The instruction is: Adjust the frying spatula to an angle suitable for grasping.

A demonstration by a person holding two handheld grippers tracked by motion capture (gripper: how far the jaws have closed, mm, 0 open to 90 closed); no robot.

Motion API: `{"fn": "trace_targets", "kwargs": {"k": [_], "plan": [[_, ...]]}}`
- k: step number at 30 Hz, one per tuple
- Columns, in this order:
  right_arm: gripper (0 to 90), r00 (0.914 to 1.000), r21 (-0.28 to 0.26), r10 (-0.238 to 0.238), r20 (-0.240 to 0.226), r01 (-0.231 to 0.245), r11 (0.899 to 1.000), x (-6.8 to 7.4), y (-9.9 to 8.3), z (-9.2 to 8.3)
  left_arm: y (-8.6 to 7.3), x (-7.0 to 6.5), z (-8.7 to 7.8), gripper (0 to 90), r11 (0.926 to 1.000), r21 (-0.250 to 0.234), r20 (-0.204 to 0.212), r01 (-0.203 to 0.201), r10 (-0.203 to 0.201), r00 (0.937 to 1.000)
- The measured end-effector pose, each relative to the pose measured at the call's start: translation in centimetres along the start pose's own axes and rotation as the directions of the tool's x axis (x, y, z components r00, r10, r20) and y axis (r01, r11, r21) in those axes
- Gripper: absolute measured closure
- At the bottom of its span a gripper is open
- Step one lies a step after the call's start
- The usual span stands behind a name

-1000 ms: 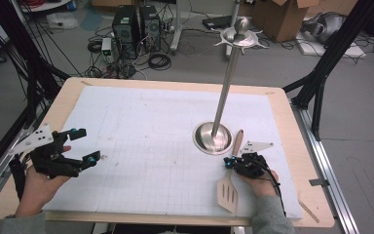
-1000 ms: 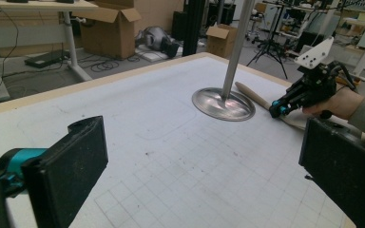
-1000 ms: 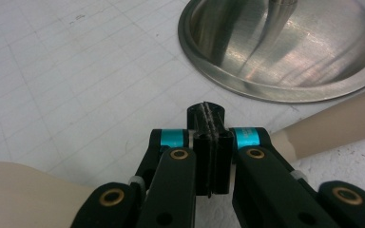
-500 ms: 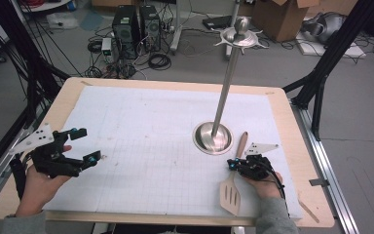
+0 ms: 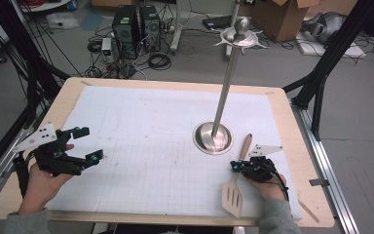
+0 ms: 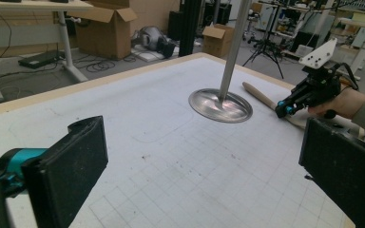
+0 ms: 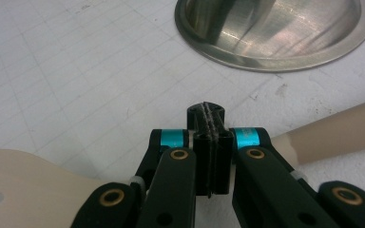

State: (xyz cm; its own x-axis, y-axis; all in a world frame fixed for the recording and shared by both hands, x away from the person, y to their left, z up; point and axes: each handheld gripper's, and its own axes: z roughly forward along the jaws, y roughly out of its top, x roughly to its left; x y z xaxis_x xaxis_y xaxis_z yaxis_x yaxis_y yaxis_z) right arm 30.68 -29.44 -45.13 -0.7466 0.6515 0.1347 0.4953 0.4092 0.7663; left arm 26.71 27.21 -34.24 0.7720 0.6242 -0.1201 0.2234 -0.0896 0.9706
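A wooden slotted spatula [image 5: 233, 196] lies on the white grid mat near the front right, its handle pointing at the round base of a tall metal stand [image 5: 213, 138]. My right gripper [image 5: 233, 165] is shut, pads pressed together with nothing between them, low over the spatula's neck. In the right gripper view the right gripper [image 7: 209, 114] has the blade [image 7: 24, 185] at its left, the handle [image 7: 332, 133] at its right and the stand base [image 7: 275, 33] ahead. My left gripper [image 5: 88, 144] stands open and empty at the mat's left; in its own view the left gripper [image 6: 209, 180] faces the stand [image 6: 220, 105].
The stand's pole rises to a hooked crown [image 5: 241, 36] above the table's far right. The wooden table edge [image 5: 316, 214] frames the mat. On the floor beyond lie computer towers [image 5: 134, 24], cables and cardboard boxes [image 5: 285, 17]. Black frame legs flank the table.
My right hand has shifted slightly right along the spatula; the spatula has barely moved. My left hand has stayed in place.
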Motion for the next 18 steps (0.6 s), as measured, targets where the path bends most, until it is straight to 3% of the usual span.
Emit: {"fn": "trace_targets", "kwargs": {"k": [18], "plan": [[90.0,1.0000,-0.004,-0.004,0.002,0.004,1.000,-0.3,-0.9,-1.2,0.2,0.1,0.7,2.7,1.0000,-0.003,0.018,0.003,-0.003,0.9998]]}}
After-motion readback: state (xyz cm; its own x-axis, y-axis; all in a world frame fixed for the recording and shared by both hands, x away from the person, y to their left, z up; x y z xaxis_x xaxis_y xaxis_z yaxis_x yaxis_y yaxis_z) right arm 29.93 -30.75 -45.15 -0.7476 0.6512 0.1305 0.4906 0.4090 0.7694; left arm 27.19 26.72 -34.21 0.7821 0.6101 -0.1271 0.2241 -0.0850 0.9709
